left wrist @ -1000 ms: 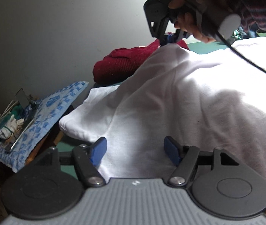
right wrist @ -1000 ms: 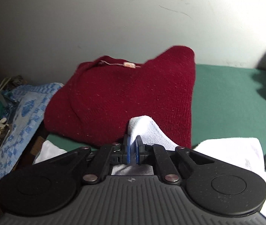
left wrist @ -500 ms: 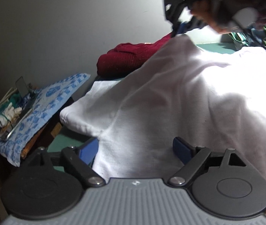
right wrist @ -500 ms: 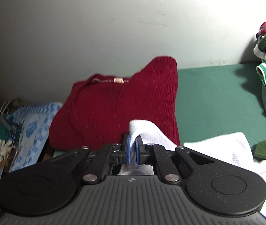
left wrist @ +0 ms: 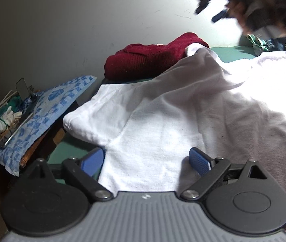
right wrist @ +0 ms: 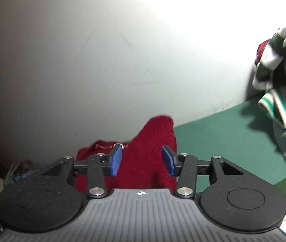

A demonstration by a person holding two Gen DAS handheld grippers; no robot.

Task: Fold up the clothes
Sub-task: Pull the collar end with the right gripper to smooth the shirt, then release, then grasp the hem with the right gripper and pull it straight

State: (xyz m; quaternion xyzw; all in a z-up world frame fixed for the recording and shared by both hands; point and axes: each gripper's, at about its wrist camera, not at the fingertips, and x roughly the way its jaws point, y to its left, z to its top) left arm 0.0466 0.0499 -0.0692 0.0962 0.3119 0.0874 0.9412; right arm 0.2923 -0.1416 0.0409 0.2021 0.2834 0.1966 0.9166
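A white garment [left wrist: 163, 111] lies spread over the green surface [left wrist: 68, 151], its near fold under my left gripper [left wrist: 146, 161]. That gripper's jaws are wide and still opening, the blue pads either side of the cloth without pressing it. My right gripper [right wrist: 142, 160] is lifted above the garment; its jaws are opening and nothing is between them. In the left wrist view the right gripper [left wrist: 213, 4] appears blurred at the top right, held by a hand [left wrist: 249, 2]. The garment's far corner [left wrist: 195, 49] rests by a folded dark red sweater [left wrist: 149, 60].
The red sweater [right wrist: 143, 161] sits against the grey wall. A pile of green-and-white striped clothes [right wrist: 280, 92] lies at the right on the green surface [right wrist: 219, 139]. A side table with a blue patterned cloth [left wrist: 48, 109], gloves [left wrist: 6, 119] and small items stands at the left.
The right gripper let go of the white garment's corner, opened, and rose up and to the right. The corner dropped beside the red sweater. The left gripper's jaws spread wider.
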